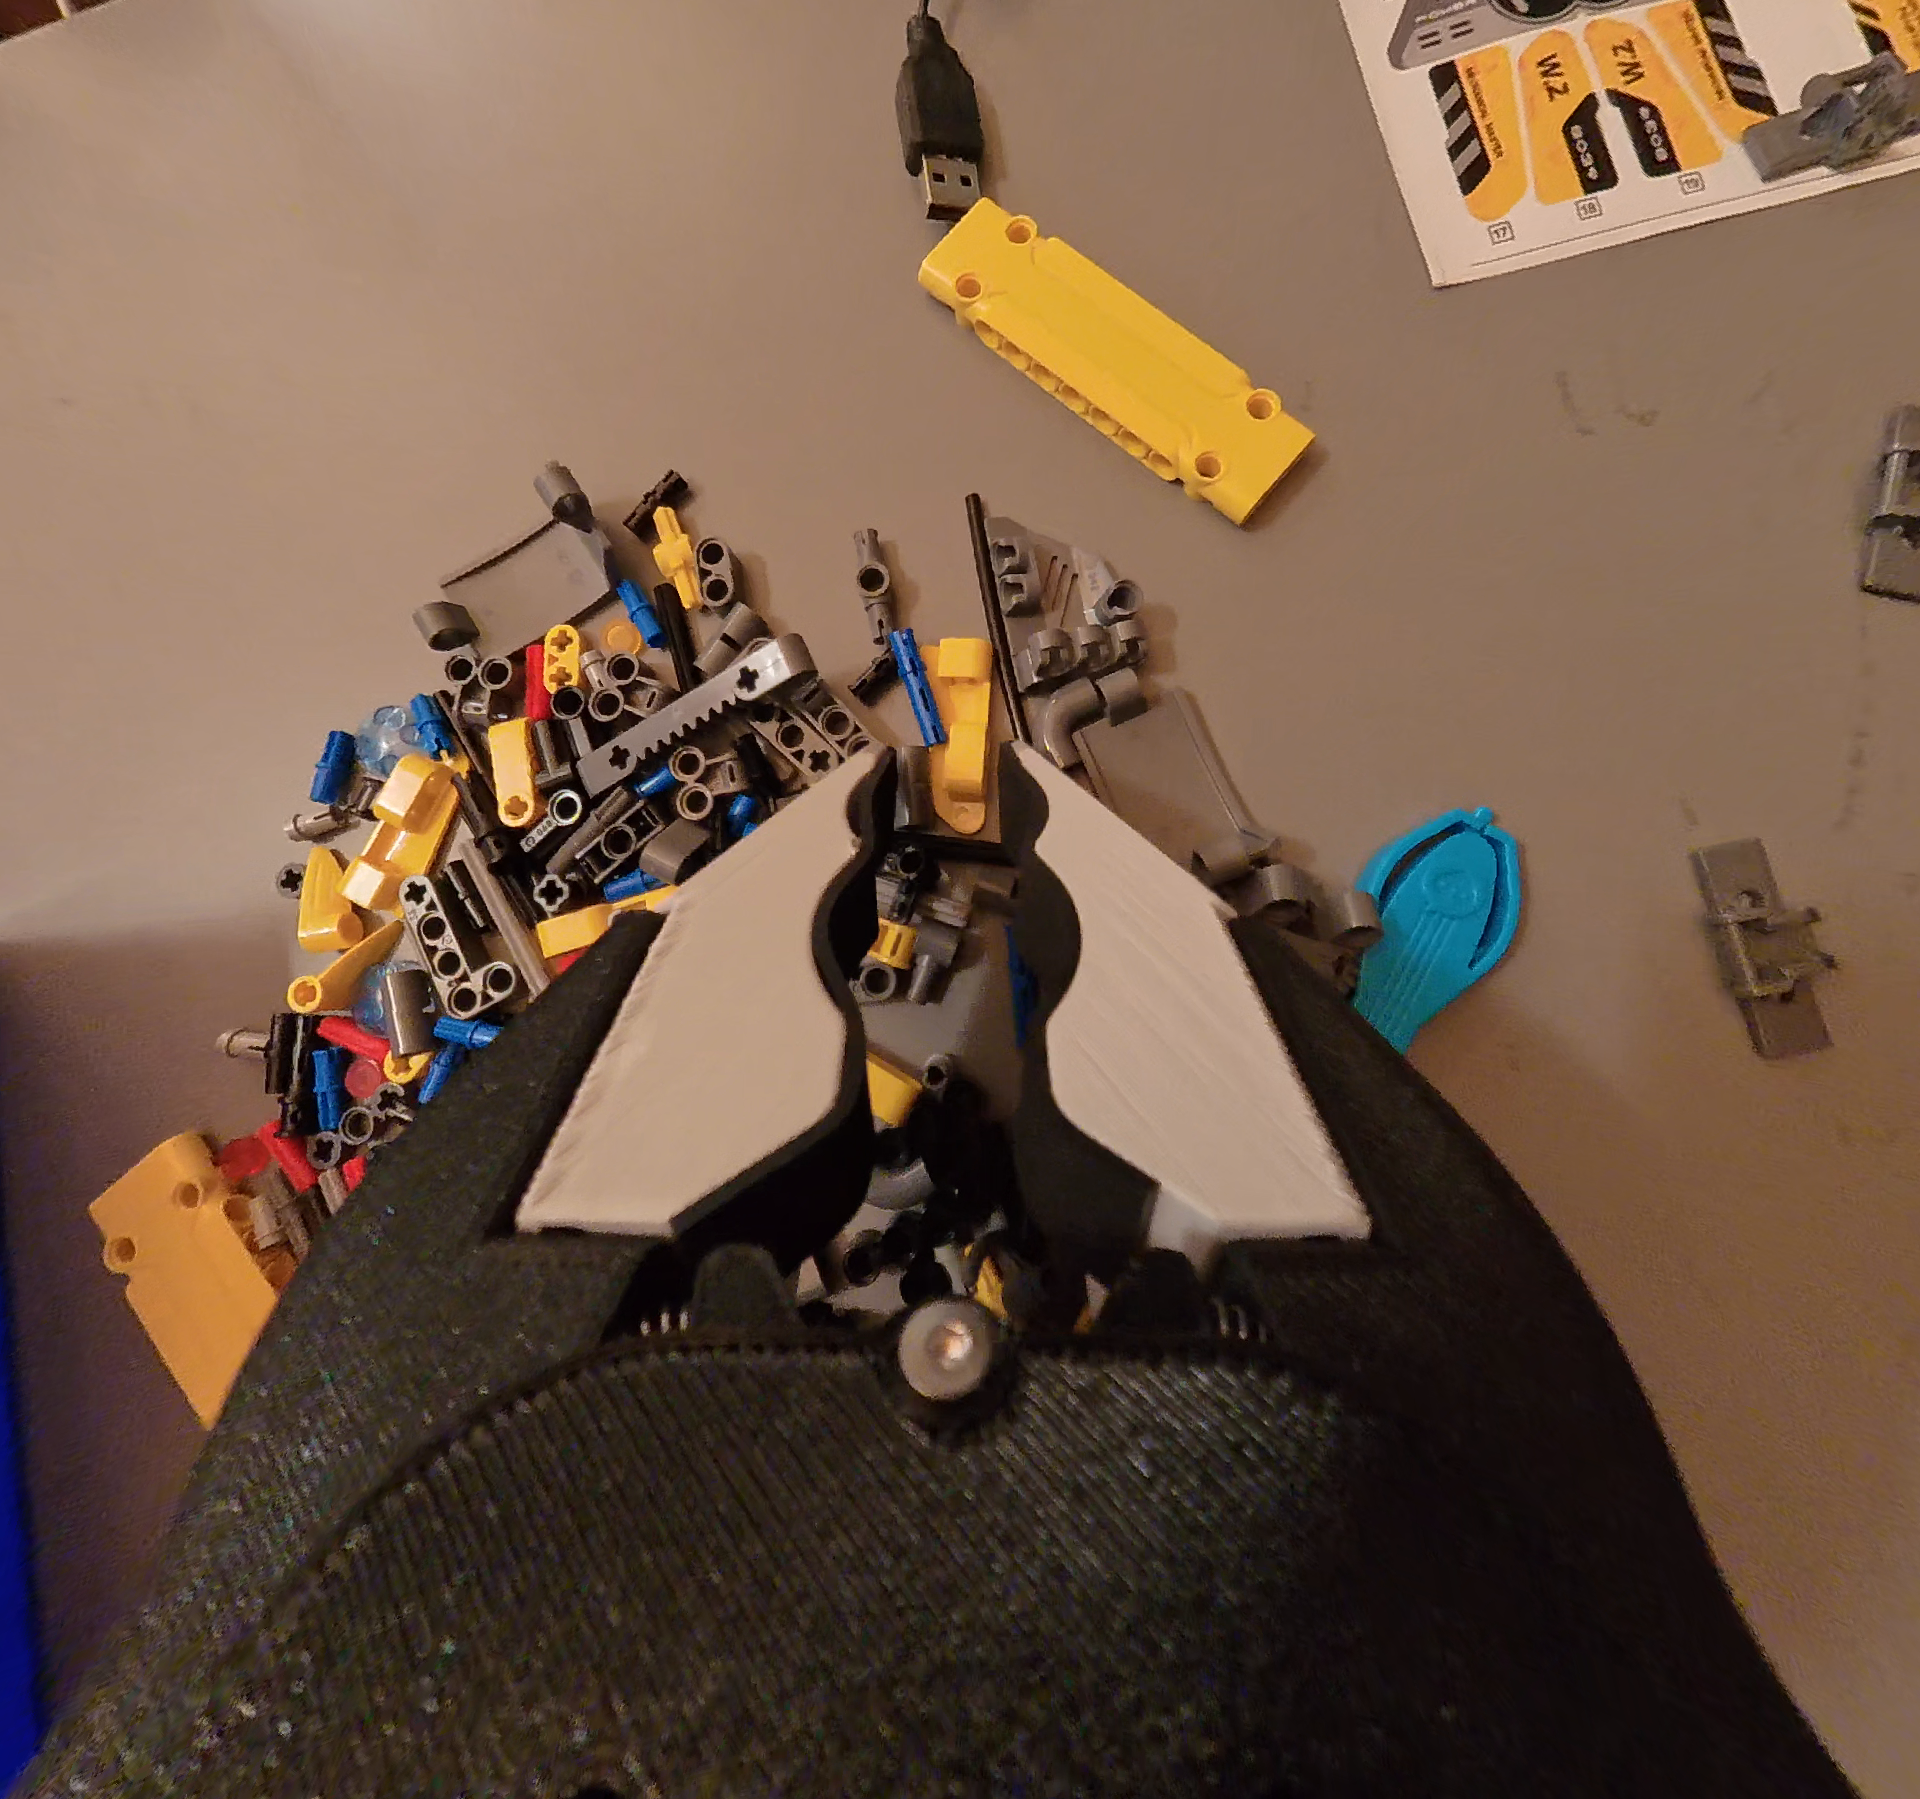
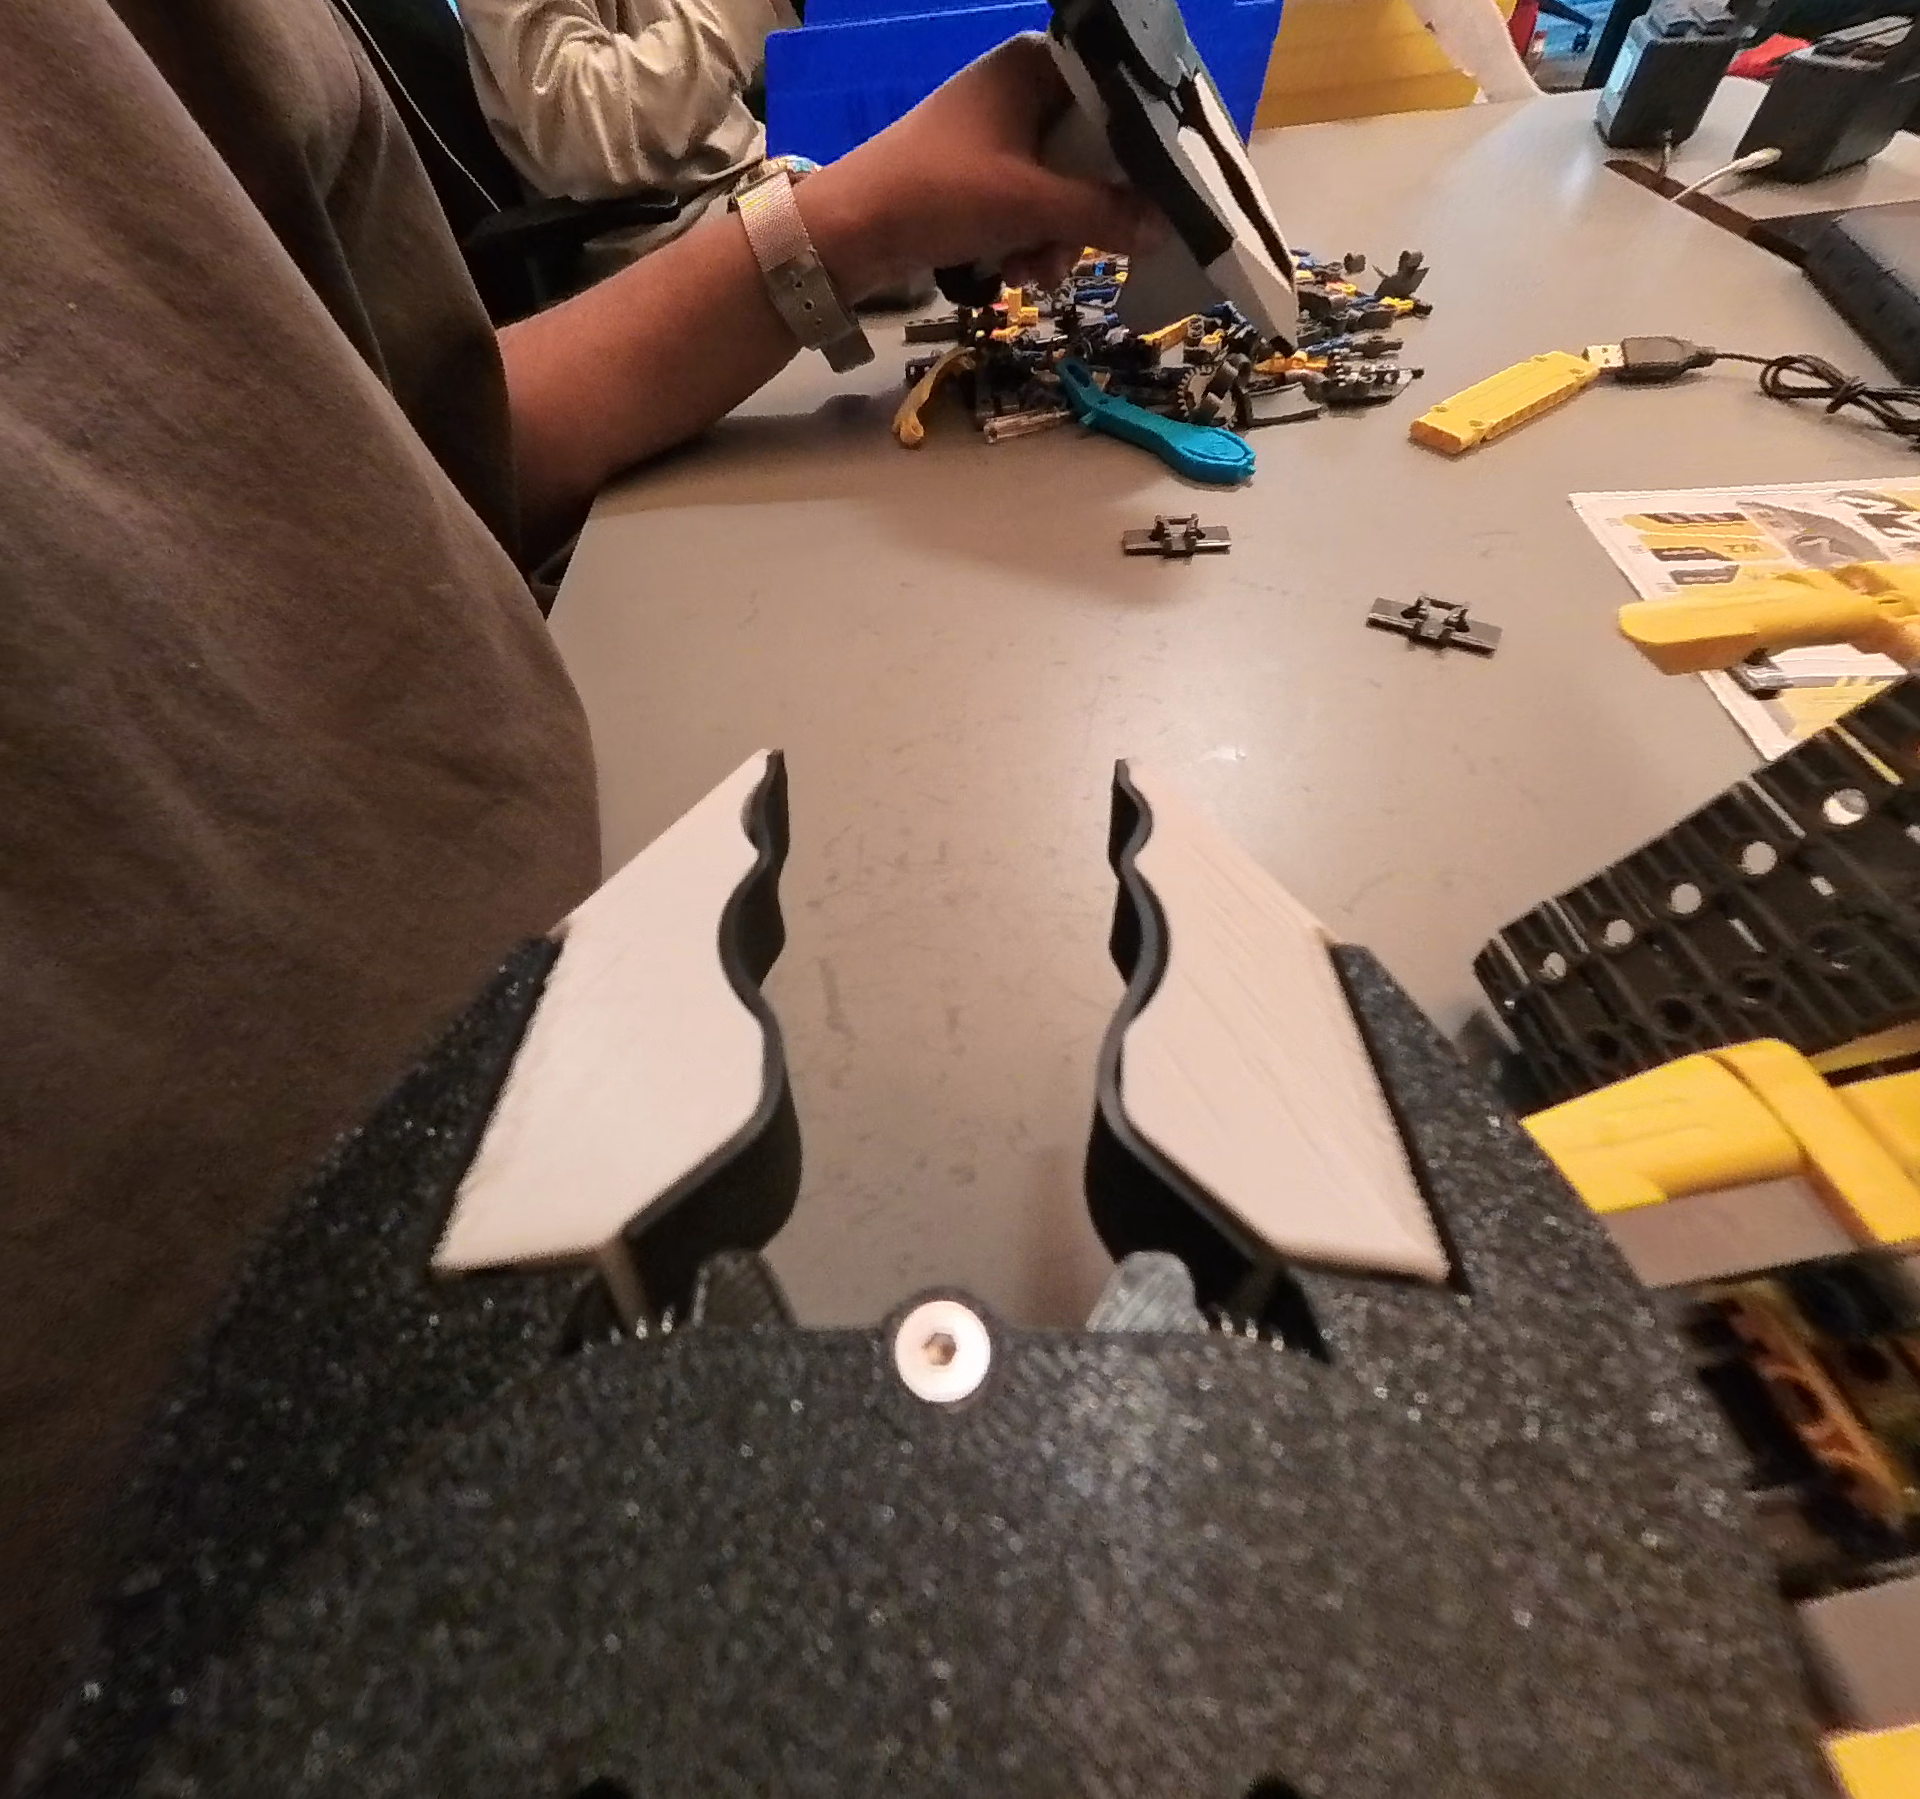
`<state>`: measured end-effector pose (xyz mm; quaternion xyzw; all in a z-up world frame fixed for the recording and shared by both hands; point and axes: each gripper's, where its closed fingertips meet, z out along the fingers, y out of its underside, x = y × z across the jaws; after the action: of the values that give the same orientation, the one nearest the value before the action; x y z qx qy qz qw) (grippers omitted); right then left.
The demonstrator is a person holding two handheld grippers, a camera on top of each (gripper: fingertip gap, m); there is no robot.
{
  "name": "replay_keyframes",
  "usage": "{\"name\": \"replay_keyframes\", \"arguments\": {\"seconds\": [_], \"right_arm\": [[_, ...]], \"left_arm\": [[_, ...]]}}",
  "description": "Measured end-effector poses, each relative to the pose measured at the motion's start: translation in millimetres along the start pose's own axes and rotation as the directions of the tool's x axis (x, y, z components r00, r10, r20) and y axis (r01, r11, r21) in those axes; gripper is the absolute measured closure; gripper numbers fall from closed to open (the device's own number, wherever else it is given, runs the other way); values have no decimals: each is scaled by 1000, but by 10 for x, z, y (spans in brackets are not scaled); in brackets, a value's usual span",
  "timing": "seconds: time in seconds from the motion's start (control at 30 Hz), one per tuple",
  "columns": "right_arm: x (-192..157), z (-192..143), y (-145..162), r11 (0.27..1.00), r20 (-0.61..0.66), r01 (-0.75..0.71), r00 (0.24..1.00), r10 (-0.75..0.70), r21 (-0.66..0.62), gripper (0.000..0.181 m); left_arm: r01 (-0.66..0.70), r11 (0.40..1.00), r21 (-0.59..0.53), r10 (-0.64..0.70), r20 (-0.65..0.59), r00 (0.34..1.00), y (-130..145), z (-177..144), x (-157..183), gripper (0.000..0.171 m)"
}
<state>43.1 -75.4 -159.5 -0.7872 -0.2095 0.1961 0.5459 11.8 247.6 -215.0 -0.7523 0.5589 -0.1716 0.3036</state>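
Observation:
My left gripper [image 1: 954,767] is down in a pile of small building pieces [image 1: 582,762] on the grey table [image 1: 364,295]. Its pads are narrowly apart and press on the sides of a dark grey piece [image 1: 914,793]. A yellow piece [image 1: 966,710] lies on that piece and a blue pin [image 1: 916,700] lies beside it. In the right wrist view a hand holds this gripper [image 2: 1283,336] tip-down on the pile [image 2: 1195,357]. My right gripper [image 2: 948,773] is wide open and empty, with only bare table [image 2: 935,627] between its fingers.
A long yellow panel [image 1: 1117,373], a USB plug with its cable [image 1: 940,118] and a sticker sheet [image 1: 1558,66] lie beyond the pile. A blue separator tool [image 1: 1439,918] and grey track links [image 1: 1756,939] lie to the right. A black tracked model [image 2: 1714,918] stands right of my right gripper. My right fingertips sit around 35 cm from my left ones.

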Motion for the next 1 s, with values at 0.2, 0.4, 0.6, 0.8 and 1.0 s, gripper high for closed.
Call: {"name": "replay_keyframes", "arguments": {"seconds": [0.2,0.4,0.6,0.8,1.0], "right_arm": [[4,-2,-2,1000,2,-5,1000,5,2,119],[5,-2,-2,1000,3,-7,1000,7,1,119],[0,-4,5,1000,-2,3,1000,-3,-2,119],[-4,-1,12,1000,-6,12,1000,-12,-7,119],[4,7,19,1000,-5,4,1000,-4,-13,119]], "left_arm": [[-1,1000,-9,1,-8,1000,21,34,6,155],[-16,1000,-6,16,4,1000,8,29,8,163],[-31,999,7,31,13,999,-20,-5,5,171],[-41,999,36,40,21,999,-77,-58,4,171],[-50,993,105,52,-16,999,-201,-142,95,171]]}}
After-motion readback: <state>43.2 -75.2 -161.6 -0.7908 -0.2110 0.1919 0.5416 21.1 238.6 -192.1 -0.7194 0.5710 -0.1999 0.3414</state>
